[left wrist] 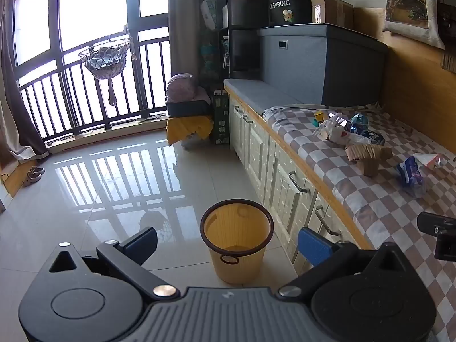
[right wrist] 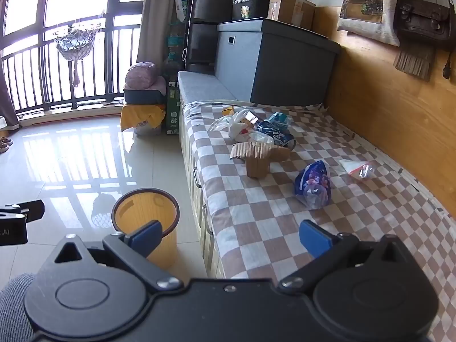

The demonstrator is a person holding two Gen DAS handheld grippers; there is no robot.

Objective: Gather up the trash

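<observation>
Above the tiled floor and the edge of a checked cover, both tongs hang with their blue pads spread wide and nothing between them. The left tongs [left wrist: 228,242] point down toward the yellow bin [left wrist: 236,245], which stands on the floor [left wrist: 114,176] just beside the drawer fronts, mouth up and apparently empty. It probably sits there so that litter can be dropped straight off the edge. The right tongs [right wrist: 230,239] face the table [right wrist: 256,222] itself, a low bench under a brown-and-white cloth, the likelier hand to pick first.

The trash lies on that cloth, all well apart from either pair of tongs. Nearest is a crumpled blue wrapper [right wrist: 313,183], with a small clear packet [right wrist: 357,168] beside it toward the wooden wall. Farther back stands a piece of corrugated cardboard [right wrist: 258,156], and behind it a heap of white plastic bags [right wrist: 242,126] and blue wrappers [right wrist: 275,132], touching one another. Nothing has been collected yet, by the look of it; the blue wrapper seems the easiest first reach.
</observation>
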